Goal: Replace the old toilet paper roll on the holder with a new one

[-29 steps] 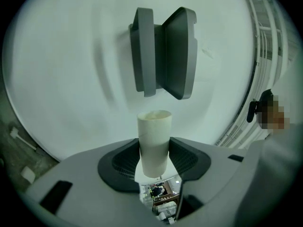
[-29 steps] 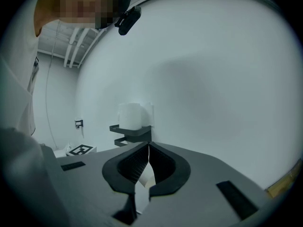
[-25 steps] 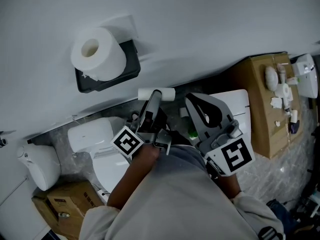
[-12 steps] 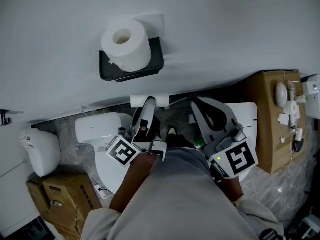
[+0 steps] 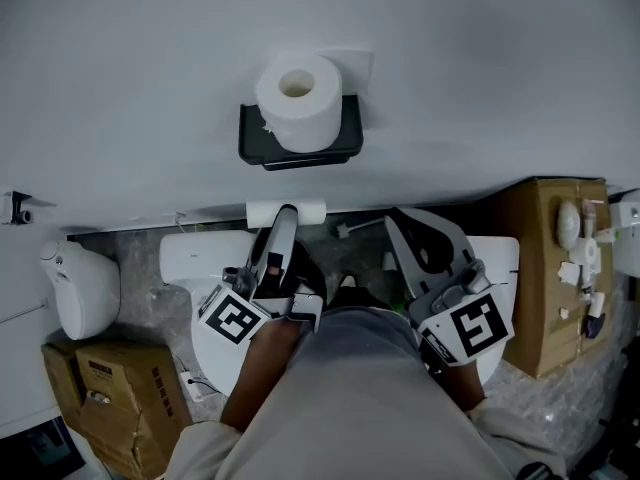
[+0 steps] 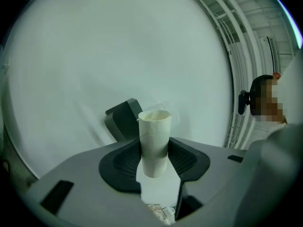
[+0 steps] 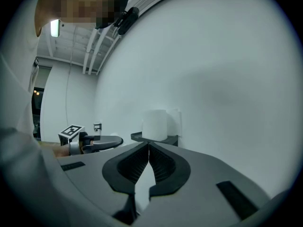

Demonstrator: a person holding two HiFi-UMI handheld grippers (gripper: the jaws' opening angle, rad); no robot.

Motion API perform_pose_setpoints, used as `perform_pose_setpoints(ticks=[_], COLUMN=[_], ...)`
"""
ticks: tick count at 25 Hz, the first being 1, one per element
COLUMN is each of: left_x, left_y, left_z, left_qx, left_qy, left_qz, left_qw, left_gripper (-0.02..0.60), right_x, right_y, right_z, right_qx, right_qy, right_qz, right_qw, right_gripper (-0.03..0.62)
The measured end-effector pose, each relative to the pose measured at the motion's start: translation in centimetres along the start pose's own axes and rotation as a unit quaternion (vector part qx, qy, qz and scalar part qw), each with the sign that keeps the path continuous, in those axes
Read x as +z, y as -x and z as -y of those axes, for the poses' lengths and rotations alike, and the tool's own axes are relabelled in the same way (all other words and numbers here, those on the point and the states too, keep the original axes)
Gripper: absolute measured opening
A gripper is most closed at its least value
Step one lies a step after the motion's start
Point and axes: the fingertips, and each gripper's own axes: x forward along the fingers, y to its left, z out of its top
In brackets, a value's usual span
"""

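A full white toilet paper roll (image 5: 298, 100) sits on the black wall holder (image 5: 255, 146) at top centre of the head view. Below it, my left gripper (image 5: 282, 226) is shut on a bare pale cardboard tube (image 5: 285, 212), and its jaws are closing a little on it. In the left gripper view the tube (image 6: 155, 141) stands between the pads of that gripper (image 6: 155, 159), with the holder (image 6: 122, 119) behind it. My right gripper (image 5: 403, 220) is shut and empty beside it. Its own view shows the jaws (image 7: 148, 148) pressed together, the roll (image 7: 155, 125) ahead of them.
A white toilet (image 5: 205, 258) stands under the grippers against the pale wall. A cardboard box (image 5: 545, 268) with small toiletries is at the right. More cardboard boxes (image 5: 110, 398) and a white bin (image 5: 80, 288) are at the left.
The holder and roll have slid from upper left to top centre of the head view. My left gripper with the tube has rolled and shifted slightly left. The right gripper stays shut.
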Motion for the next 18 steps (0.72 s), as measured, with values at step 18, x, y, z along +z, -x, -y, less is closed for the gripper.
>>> perform_pose_setpoints(ticks=[18], left_x=[2.1], left_y=[-0.2], left_z=[0.1], left_qx=[-0.034], left_qy=[0.000], left_qz=[0.017], left_qw=[0.9993], left_gripper=[0.181], right_x=[1.8], right_y=[-4.4], right_z=[-1.7], right_qx=[0.008], right_qy=[0.071], right_qz=[-0.023], right_qw=[0.997], right_gripper=[0.020])
